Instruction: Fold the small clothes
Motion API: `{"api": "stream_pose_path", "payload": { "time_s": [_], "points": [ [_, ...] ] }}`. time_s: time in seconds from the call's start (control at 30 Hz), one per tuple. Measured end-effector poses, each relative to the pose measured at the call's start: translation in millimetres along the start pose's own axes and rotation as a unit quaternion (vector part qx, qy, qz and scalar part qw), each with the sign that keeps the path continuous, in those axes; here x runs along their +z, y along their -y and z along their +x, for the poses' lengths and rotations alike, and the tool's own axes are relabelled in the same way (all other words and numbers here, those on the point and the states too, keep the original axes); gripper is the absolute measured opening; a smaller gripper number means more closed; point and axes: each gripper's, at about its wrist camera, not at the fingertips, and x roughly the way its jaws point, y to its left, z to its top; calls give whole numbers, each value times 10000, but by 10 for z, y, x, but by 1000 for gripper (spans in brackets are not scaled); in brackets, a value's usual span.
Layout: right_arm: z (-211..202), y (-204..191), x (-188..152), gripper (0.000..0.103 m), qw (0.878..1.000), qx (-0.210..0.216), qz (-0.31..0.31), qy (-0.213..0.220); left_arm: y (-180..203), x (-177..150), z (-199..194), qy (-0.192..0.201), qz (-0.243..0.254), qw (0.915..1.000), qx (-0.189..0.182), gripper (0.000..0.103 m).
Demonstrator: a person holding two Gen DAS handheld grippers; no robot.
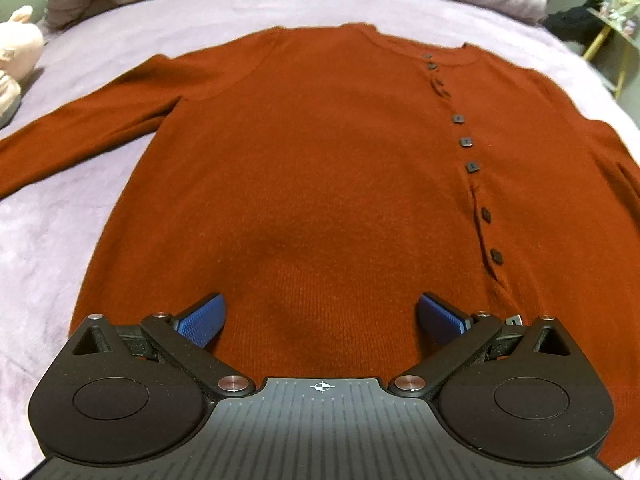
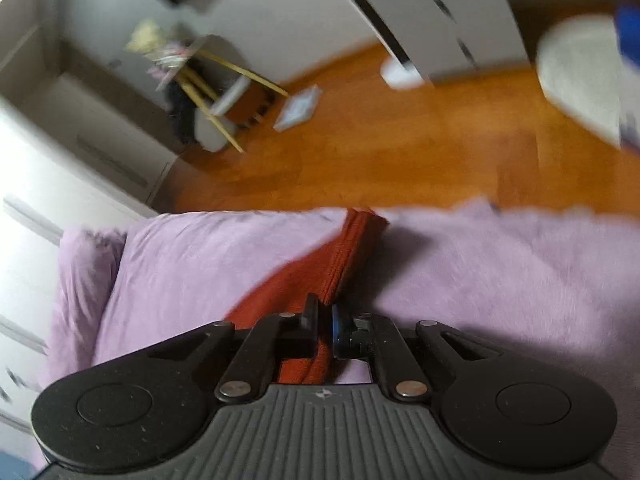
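The right gripper (image 2: 325, 320) pinches a sleeve (image 2: 340, 256) of the rust-red cardigan (image 1: 312, 184) spread flat on a lilac blanket (image 1: 52, 240); the left gripper (image 1: 320, 316) hangs wide open, empty, above its hem.

Cardigan (image 1: 320, 168): rust-orange knit, long sleeves, round neck, row of small dark buttons (image 1: 472, 167) down the front, buttoned shut. Lies flat, front up, spread ahead of the left fingers (image 1: 202, 320), hem nearest them and neck farthest; button row off toward the right finger's side. One sleeve (image 2: 336, 264) stretches forward from between the right fingers (image 2: 310, 320), ribbed cuff at the far end.
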Motion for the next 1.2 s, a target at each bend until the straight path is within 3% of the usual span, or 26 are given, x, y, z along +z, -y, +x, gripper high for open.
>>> {"api": "stream_pose_path", "payload": {
  "time_s": [0.07, 0.17, 0.27, 0.37, 0.43, 0.47, 0.53, 0.63, 0.73, 0.83, 1.07, 1.13, 1.17, 1.2],
  "points": [
    [-199, -371, -115, 5, 9955, 356, -846, 224, -27, -14, -6, 3, 101, 9999, -114, 103],
    [-538, -1049, -498, 5, 9723, 1319, -1926, 152, -37, 35, -12, -120, 102, 9997, -169, 103],
    [-863, -1737, -1123, 5, 9246, 2403, -2955, -94, -58, 119, -93, 15, -39, 9995, -326, 103],
    [-1028, -2171, -1752, 7, 8750, 3127, -3657, -532, -103, 265, -205, 232, -350, 9948, -931, 95],
    [-1022, -2310, -2142, 18, 8499, 3306, -3982, -986, -106, 391, -219, 276, -527, 9896, -1311, 91],
    [-989, -2339, -2303, 31, 8462, 3204, -4080, -1219, -96, 459, -208, 275, -617, 9862, -1510, 91],
    [-908, -2221, -2499, 33, 8563, 2984, -3962, -1440, -46, 565, -149, 219, -724, 9788, -1903, 90],
    [-684, -1873, -2575, 33, 8845, 2494, -3514, -1790, 92, 722, 27, 27, -823, 9659, -2456, 83],
    [-497, -1404, -2566, 31, 9077, 2153, -3003, -1987, 258, 854, 286, -188, -914, 9589, -2681, 72],
    [-521, -1103, -2561, 31, 9075, 2537, -2776, -1872, 409, 955, 507, -387, -1129, 9516, -2833, 69],
    [-612, -939, -2626, 31, 8993, 2865, -2908, -1567, 607, 1093, 891, -582, -1293, 9478, -2855, 50],
    [-603, -913, -2623, 31, 8989, 2914, -2873, -1564, 644, 1097, 911, -547, -1195, 9504, -2819, 30],
    [-593, -902, -2612, 31, 8990, 2938, -2846, -1568, 668, 1108, 934, -577, -1147, 9508, -2819, 8],
    [-547, -940, -2615, 31, 8987, 2955, -2834, -1571, 669, 1114, 945, -615, -1156, 9498, -2842, 9]
  ]
}}
